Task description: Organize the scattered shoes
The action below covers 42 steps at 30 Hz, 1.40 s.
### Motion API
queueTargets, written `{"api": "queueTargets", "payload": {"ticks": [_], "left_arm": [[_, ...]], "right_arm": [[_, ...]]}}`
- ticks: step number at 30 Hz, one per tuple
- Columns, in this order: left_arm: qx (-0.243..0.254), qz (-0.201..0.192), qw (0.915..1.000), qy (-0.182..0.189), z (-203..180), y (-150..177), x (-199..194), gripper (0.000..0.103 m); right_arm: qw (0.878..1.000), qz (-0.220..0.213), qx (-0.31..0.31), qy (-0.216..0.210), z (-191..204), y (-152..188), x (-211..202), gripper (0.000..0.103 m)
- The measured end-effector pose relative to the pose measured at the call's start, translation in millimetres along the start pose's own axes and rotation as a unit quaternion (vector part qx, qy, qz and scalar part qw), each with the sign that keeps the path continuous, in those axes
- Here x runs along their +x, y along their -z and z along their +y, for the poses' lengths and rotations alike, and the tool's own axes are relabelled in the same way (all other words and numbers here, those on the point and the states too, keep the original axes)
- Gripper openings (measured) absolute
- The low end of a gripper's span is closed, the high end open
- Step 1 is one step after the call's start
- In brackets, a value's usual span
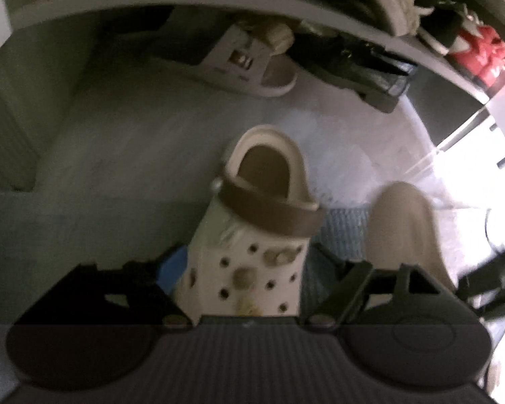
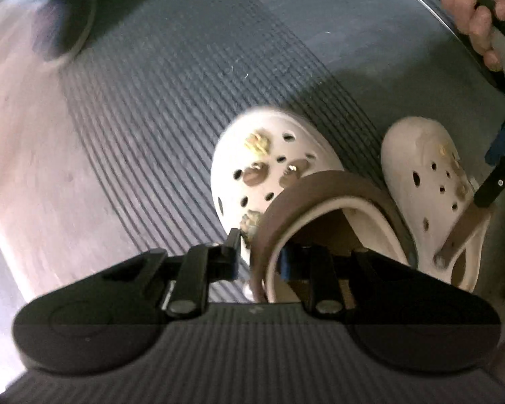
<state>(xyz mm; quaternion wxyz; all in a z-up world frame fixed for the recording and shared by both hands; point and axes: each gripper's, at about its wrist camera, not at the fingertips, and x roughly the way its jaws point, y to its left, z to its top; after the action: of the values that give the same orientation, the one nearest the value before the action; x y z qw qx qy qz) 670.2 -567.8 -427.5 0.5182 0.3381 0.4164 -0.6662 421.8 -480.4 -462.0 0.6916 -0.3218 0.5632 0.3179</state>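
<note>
Grey ribbed floor mat [image 2: 171, 77], two cream perforated foam clogs with brown heel straps, first clog [image 2: 269, 175] with its heel rim between the narrowly parted right gripper [image 2: 261, 256] fingers, grip uncertain, second clog [image 1: 252, 235] between the wide-open left gripper [image 1: 249, 276] fingers, untouched.

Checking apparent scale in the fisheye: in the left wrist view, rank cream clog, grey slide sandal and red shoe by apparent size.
1. cream clog, largest, though nearest the camera.
2. grey slide sandal.
3. red shoe, smallest, but partly cut off by the shelf and picture edge, so unsure.

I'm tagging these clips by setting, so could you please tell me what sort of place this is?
Probably a home entryway by a shoe rack. A shelf holds slippers and a red shoe, more sandals sit underneath it, and a pair of clogs stands on a ribbed mat.
</note>
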Motion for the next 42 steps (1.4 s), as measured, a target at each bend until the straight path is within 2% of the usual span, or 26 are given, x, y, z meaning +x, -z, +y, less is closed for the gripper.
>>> {"api": "queueTargets", "payload": {"ticks": [3, 6, 8, 11, 16, 19, 21, 23, 26, 28, 29, 30, 32, 33, 34, 35, 37, 39, 40, 41, 42], "left_arm": [[-0.005, 0.006, 1.0000, -0.002, 7.2, 7.6, 2.1, 0.081], [-0.011, 0.014, 0.9998, 0.002, 12.6, 13.0, 5.0, 0.081], [-0.009, 0.017, 0.9998, 0.005, 13.6, 14.4, 5.9, 0.081], [-0.006, 0.014, 0.9999, 0.004, 13.6, 12.6, 7.6, 0.081], [-0.005, 0.007, 0.9999, 0.013, 9.4, 9.3, 9.4, 0.081], [0.001, 0.005, 0.9997, 0.022, 1.3, 10.1, 11.1, 0.081], [0.001, 0.005, 0.9996, 0.029, -0.9, 11.0, 11.5, 0.081], [0.001, 0.001, 0.9994, 0.035, -1.8, 12.0, 9.9, 0.081], [0.005, -0.012, 0.9991, 0.040, -0.3, 13.0, 4.6, 0.081], [0.008, -0.027, 0.9989, 0.037, 3.4, 13.4, 0.3, 0.081], [0.008, -0.036, 0.9987, 0.035, 7.9, 14.0, -1.5, 0.081], [0.006, -0.041, 0.9986, 0.033, 12.8, 14.6, -1.4, 0.081], [0.009, -0.046, 0.9985, 0.027, 19.1, 15.1, 1.0, 0.081], [0.013, -0.048, 0.9985, 0.022, 21.9, 14.9, 3.7, 0.080], [0.017, -0.050, 0.9984, 0.019, 25.3, 14.1, 6.5, 0.080], [0.016, -0.053, 0.9983, 0.019, 30.9, 12.7, 9.5, 0.082], [0.001, -0.056, 0.9980, 0.030, 41.6, 9.0, 12.3, 0.082], [-0.017, -0.062, 0.9974, 0.033, 52.1, 4.6, 15.4, 0.081], [-0.023, -0.064, 0.9970, 0.036, 55.3, 3.1, 15.5, 0.081], [-0.034, -0.071, 0.9958, 0.048, 60.3, 1.5, 14.0, 0.081], [-0.042, -0.078, 0.9945, 0.056, 63.9, 0.4, 11.4, 0.081]], "right_arm": [[0.999, 0.011, 0.037, -0.010, -30.5, 5.0, 2.0, 0.034], [0.997, 0.007, 0.072, -0.013, -45.0, 6.3, 0.0, 0.033], [0.995, 0.003, 0.100, -0.013, -51.0, 7.3, -3.3, 0.033], [0.996, 0.003, 0.086, -0.009, -47.8, 10.2, -7.2, 0.033], [0.994, 0.023, 0.109, 0.003, -53.5, 21.1, -4.7, 0.034], [0.987, 0.029, 0.154, 0.023, -59.5, 35.5, -9.2, 0.040], [0.977, 0.031, 0.203, 0.053, -62.8, 38.8, -11.0, 0.041], [0.967, 0.038, 0.241, 0.070, -63.3, 40.2, -13.6, 0.050], [0.941, 0.032, 0.320, 0.109, -55.0, 45.4, -28.3, 0.061], [0.921, 0.026, 0.365, 0.133, -47.2, 49.4, -36.1, 0.062], [0.899, 0.015, 0.411, 0.154, -40.1, 53.0, -42.6, 0.062], [0.862, -0.005, 0.475, 0.177, -30.8, 58.4, -51.1, 0.062], [0.777, -0.060, 0.592, 0.204, -11.6, 67.8, -62.7, 0.062], [0.728, -0.087, 0.645, 0.216, -2.0, 72.4, -68.3, 0.062], [0.697, -0.104, 0.675, 0.219, 2.3, 72.7, -69.9, 0.062], [0.647, -0.133, 0.718, 0.221, 14.0, 74.6, -65.5, 0.062], [0.567, -0.179, 0.770, 0.231, 36.7, 69.4, -56.2, 0.062], [0.500, -0.208, 0.802, 0.251, 56.7, 51.5, -33.8, 0.062], [0.483, -0.217, 0.810, 0.252, 60.9, 47.6, -28.0, 0.062], [0.453, -0.237, 0.822, 0.249, 66.0, 44.4, -20.6, 0.062], [0.414, -0.268, 0.836, 0.242, 71.6, 42.4, -9.6, 0.062]]}}
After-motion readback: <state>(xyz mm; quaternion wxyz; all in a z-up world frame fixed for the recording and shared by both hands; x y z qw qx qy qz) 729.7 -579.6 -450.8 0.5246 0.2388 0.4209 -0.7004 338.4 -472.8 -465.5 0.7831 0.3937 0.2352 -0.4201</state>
